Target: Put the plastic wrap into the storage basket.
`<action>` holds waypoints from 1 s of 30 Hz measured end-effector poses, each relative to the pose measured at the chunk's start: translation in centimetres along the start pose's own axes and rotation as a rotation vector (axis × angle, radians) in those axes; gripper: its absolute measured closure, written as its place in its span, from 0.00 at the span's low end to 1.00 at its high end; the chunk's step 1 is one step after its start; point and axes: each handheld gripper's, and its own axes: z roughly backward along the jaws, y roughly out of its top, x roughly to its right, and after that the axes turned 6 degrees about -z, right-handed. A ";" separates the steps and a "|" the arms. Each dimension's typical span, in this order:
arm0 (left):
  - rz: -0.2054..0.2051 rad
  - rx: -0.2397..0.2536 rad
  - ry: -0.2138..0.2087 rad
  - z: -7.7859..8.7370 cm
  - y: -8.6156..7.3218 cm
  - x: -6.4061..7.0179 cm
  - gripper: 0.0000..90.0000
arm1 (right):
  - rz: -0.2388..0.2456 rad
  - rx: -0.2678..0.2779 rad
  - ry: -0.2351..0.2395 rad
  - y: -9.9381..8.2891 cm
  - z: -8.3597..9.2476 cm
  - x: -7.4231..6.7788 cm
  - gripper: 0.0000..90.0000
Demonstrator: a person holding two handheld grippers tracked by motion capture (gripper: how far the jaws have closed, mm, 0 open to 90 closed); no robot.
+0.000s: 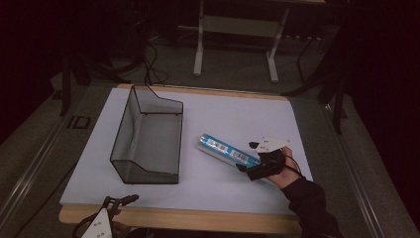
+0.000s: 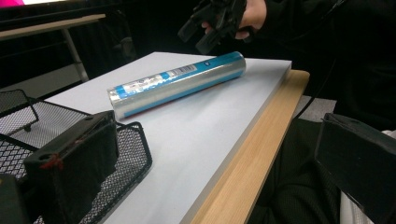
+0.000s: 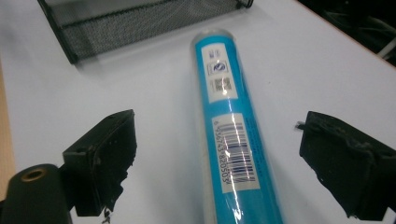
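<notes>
The tube (image 1: 229,149) is lying flat on the worktop (image 1: 213,188), right of the mesh tray (image 1: 148,136) and apart from it. Its long axis is running diagonally, from far-left to near-right. The right gripper (image 1: 246,156) is sitting at the near-right end of the tube, w/ jaws standing wide apart, one on each side of it. In the right gripper view the tube (image 3: 231,140) is lying between the two jaws, axis pointing straight away from the camera toward the tray (image 3: 140,23), and neither jaw is touching it. So the jaws are straddling the tube across its width, which I judge is the right approach for closing on it.

The left gripper (image 1: 121,201) is hovering at the near-left edge of the worktop, near the tray's near corner, well apart from the tube. Its jaws are also apart and holding nothing. The right hand is clearly the nearer one.

Diff. between views: the high view is giving the tube's angle vs. the tray, but the jaw gap is hard to read there. The right gripper view is showing the gap and the barcode label (image 3: 236,149) facing up. The left gripper view is showing the tube (image 2: 177,84) side-on, resting on the worktop, w/ the right gripper (image 2: 215,23) above its far end.
</notes>
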 end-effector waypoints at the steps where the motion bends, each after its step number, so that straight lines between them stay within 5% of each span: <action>1: 0.001 0.000 0.000 0.0 0.0 0.0 0.00 | -0.003 -0.013 0.008 -0.1 -0.2 0.1 0.11; 11: -0.001 -0.008 -0.005 -0.1 0.0 0.1 0.00 | -0.019 -0.070 -0.001 -0.3 -1.8 1.3 0.12; 20: -0.001 -0.009 -0.007 -0.1 0.0 0.1 0.00 | -0.039 -0.223 0.014 -0.4 -3.9 2.1 0.18; 30: -0.001 -0.006 -0.009 -0.1 0.0 0.0 0.00 | -0.042 -0.313 0.009 -0.3 -5.4 2.5 0.18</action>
